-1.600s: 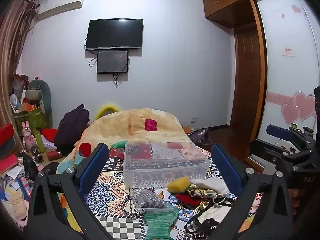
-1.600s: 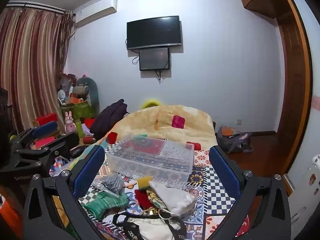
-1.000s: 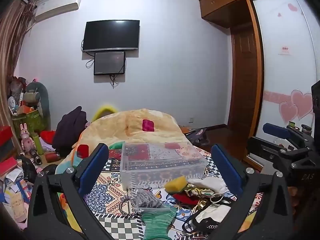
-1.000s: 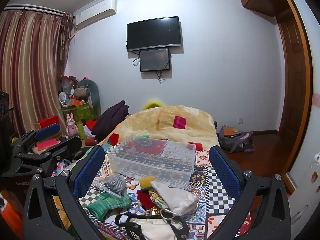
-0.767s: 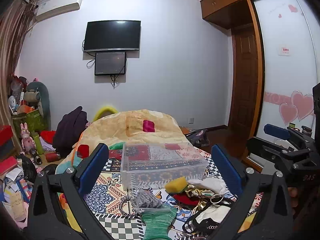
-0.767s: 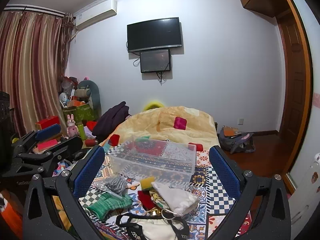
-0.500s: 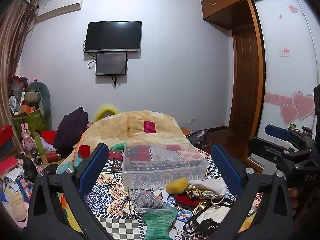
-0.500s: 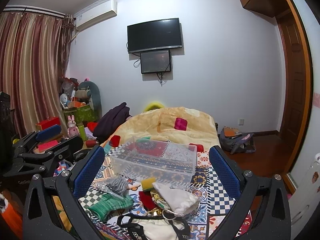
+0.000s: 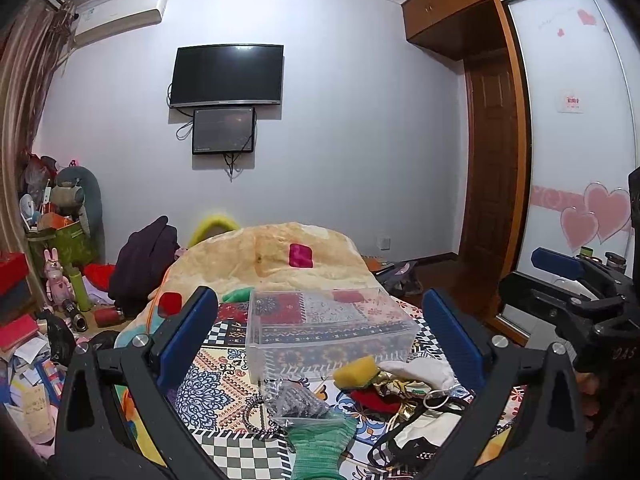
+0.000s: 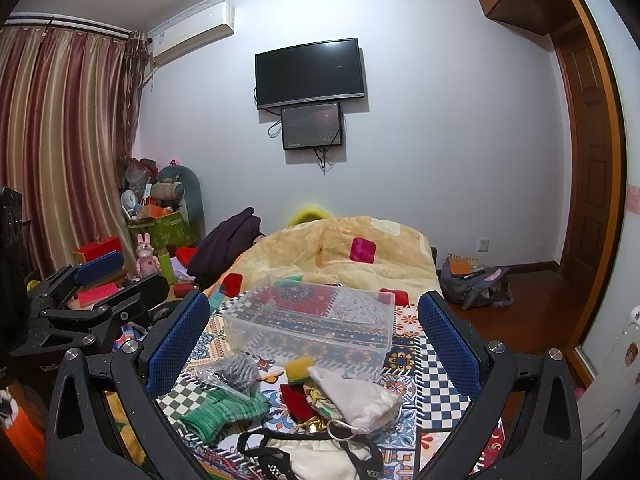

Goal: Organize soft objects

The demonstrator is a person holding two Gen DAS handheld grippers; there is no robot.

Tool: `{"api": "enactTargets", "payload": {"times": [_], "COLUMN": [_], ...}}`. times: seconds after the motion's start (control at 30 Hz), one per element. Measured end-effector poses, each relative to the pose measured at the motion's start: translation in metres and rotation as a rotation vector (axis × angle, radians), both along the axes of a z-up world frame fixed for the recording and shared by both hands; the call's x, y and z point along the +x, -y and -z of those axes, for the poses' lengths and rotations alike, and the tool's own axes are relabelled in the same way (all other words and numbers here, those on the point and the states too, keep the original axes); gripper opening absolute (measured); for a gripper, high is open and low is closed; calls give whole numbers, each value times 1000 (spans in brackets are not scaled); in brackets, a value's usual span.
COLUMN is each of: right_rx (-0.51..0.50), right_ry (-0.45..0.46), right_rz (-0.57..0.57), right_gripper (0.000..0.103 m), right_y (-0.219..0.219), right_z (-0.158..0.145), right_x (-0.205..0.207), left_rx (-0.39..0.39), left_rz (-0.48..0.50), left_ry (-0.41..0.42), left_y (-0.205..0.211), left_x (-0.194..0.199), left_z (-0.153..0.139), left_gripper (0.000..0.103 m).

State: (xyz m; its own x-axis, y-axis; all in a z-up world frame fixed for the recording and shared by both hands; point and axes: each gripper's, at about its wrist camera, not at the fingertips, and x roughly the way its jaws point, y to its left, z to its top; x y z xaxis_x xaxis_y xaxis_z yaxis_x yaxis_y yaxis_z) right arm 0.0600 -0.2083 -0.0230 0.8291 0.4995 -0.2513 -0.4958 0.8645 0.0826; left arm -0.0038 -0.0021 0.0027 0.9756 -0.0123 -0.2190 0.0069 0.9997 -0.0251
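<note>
- While held above the patterned bedspread (image 9: pixel 224 392), left gripper (image 9: pixel 320 340): jaws wide, holding nothing, aimed at the clear plastic bin (image 9: pixel 328 328).
- Lying leftmost in the pile before the bin: green knitted cloth (image 9: pixel 320 448), with a plastic bag of grey mesh (image 9: pixel 296 400) overlapping its far end and a black corded loop (image 9: pixel 256 420) beside them.
- Next along, touching one another: yellow sponge (image 9: pixel 356 372), red cloth (image 9: pixel 376 396), white fabric pouch (image 9: pixel 420 368), black-strapped cream bag (image 10: pixel 312 456) nearest.
- Right gripper (image 10: pixel 314 336): jaws likewise wide and unloaded, well above the pile.
- Bin apparently without contents, so probably nothing sorted yet.
- Risk, judged: tangled straps and metal ring (image 10: pixel 340 426) snagging a finger and dragging neighbours out together.
- Risk: slick bag slipping from the pads, or pinching two overlapped pieces at once.
- Risk: light bin nudged across the soft bedding during a drop.
</note>
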Motion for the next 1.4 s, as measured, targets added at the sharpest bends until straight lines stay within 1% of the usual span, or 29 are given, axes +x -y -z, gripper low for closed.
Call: {"api": "enactTargets", "payload": {"times": [1.4], "right_rx": [12], "right_ry": [-1], "right_rz": [-5], "right_gripper": [103], "right_y": [-3], "right_z": [0], "right_x": [-2], "left_rx": [4], "left_rz": [2], "left_ry": [0], "left_y": [4], "left_x": [0], "left_z": [1], "left_gripper": [103]}}
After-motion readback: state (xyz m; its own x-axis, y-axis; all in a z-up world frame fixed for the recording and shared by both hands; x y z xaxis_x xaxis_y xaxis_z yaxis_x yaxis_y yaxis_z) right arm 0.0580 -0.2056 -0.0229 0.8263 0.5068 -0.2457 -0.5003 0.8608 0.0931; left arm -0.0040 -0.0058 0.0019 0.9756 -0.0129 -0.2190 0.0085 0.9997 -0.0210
